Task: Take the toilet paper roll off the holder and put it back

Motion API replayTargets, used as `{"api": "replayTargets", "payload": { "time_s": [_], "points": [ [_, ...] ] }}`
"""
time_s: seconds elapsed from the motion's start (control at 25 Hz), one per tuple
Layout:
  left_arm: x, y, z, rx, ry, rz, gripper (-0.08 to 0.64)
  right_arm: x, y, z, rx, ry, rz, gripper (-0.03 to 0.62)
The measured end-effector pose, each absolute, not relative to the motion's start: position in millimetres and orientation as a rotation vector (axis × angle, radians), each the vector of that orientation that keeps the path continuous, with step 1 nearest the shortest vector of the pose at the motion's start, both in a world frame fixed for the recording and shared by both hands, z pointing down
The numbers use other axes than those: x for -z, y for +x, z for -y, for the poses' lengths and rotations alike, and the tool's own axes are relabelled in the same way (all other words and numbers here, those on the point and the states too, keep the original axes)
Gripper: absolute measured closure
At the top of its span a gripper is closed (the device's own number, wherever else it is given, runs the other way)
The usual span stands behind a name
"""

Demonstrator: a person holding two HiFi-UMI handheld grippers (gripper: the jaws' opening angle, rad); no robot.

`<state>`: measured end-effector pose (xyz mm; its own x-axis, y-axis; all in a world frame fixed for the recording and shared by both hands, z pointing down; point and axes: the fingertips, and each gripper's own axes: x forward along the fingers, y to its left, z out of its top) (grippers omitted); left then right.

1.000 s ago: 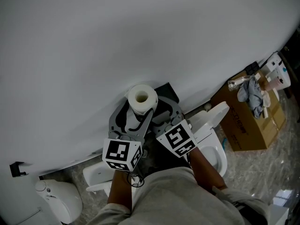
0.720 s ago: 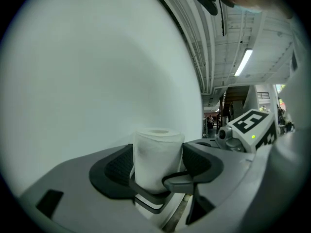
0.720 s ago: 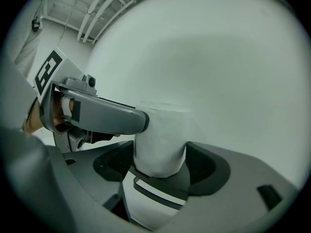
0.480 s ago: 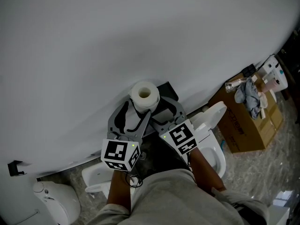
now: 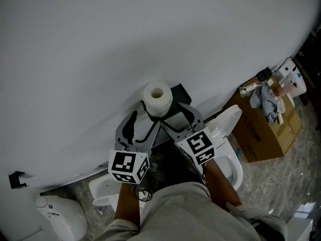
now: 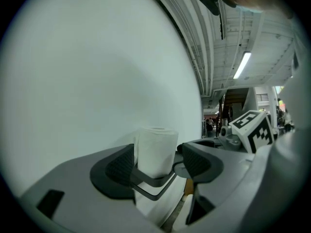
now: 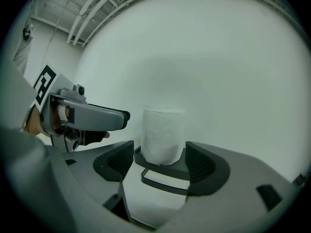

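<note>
marker cubes: Closest to me in the head view. Over the last second the left cube [image 5: 129,165] barely budged in frame. The right cube [image 5: 199,145] slid a bit to the right and its face twisted some. Small drift, no big reach.

left gripper: [image 6: 154,165] Jaws spread wide, same spread as a second ago, pads on nothing. In its own view the roll stands in the gap but out past the pads, not squeezed.

right gripper: [image 7: 160,165] Also wide apart and empty. The roll is framed between its pads, and neither pad is pressing it.

toilet paper roll: [image 5: 157,98] Upright, hole up, just beyond both sets of tips. It was on the holder a second ago and it's still there. It only sits a little higher and further right in frame, and I reckon that's the head camera shifting, since the stuff around it moved the same way.

holder: [image 5: 179,92] Black bracket on the wall. The right gripper view shows the roll standing on its little shelf, with a wire loop hanging underneath.

wall: [image 5: 150,34] Plain white, right behind the lot.

what it means: Nothing's gripped and the roll hasn't left its perch, so the last second was just lining up. I honestly can't tell if this is before the lift or after the put-back. If it's before, I'd guess the next move is one gripper closing gently on the soft roll and lifting it straight up off the shelf.
</note>
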<state>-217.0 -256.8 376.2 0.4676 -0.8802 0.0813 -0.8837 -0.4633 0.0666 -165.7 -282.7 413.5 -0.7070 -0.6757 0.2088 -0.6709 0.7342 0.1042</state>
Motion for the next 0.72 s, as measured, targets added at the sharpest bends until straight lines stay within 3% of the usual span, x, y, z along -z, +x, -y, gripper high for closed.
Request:
{"api": "replayTargets", "payload": {
  "time_s": [0.24,0.32,0.4,0.44,0.56,0.72],
  "points": [
    [-384,-227,239,-0.041,2.609,1.582,0.254,-415,-163,267,0.037,1.14,2.681,0.285],
    [-388,-233,232,-0.049,2.614,1.61,0.319,-415,-162,261,0.043,1.167,2.674,0.285],
    [-393,-237,222,-0.05,2.617,1.629,0.431,-417,-161,252,0.044,1.184,2.667,0.287],
    [-395,-239,218,-0.045,2.617,1.637,0.456,-418,-159,248,0.049,1.199,2.66,0.307],
    [-404,-245,208,-0.055,2.617,1.668,0.508,-422,-153,239,0.075,1.258,2.624,0.512],
    [-419,-247,201,-0.082,2.623,1.66,0.539,-424,-151,229,0.1,1.299,2.599,0.563]
  ]
}}
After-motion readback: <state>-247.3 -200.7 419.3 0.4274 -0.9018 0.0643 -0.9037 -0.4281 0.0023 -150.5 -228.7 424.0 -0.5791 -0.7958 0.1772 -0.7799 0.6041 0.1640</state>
